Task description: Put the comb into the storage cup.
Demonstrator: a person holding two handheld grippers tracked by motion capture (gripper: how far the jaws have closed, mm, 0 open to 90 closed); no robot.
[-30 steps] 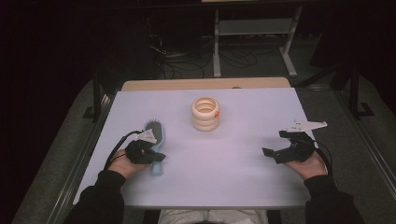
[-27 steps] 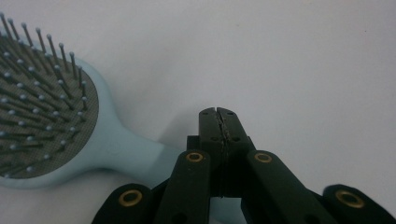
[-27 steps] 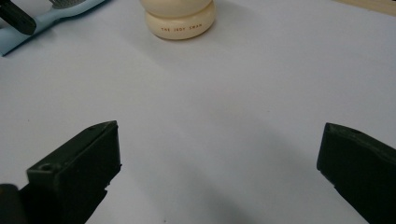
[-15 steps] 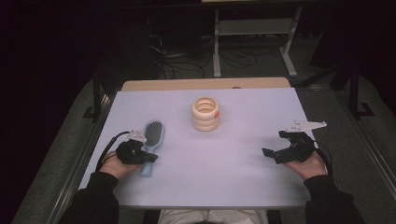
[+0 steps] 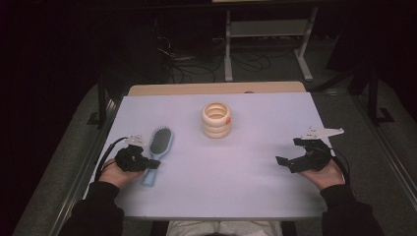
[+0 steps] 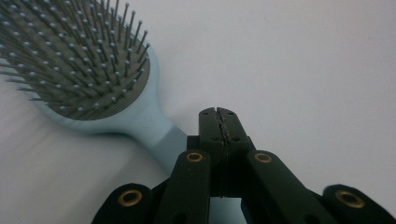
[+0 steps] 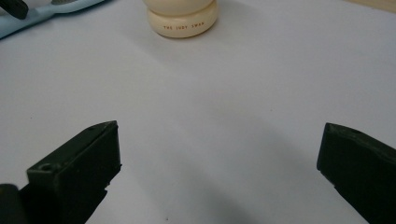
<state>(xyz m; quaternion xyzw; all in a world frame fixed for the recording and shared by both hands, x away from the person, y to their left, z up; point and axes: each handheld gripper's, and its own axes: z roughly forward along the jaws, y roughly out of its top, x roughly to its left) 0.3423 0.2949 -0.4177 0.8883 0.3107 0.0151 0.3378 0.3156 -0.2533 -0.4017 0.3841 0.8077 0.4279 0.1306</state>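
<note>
Lying at the table's [image 5: 255,206] left edge, the light, rigid hairbrush [image 6: 93,79] (smooth handle, likely slippery) is best gripped mid-handle; left gripper [image 6: 218,114] clenched empty beside it, right gripper [image 7: 219,172] released.

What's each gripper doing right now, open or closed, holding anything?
Left gripper: closed, nothing between the jaws, beside the hairbrush handle.
Right gripper: open wide, empty, over the bare table.

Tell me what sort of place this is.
Probably a lab or workshop bench set up for recording, not a home. A plain white table stands in a dark room, loose cables trail over the floor behind it, and a metal stand is beyond.
</note>
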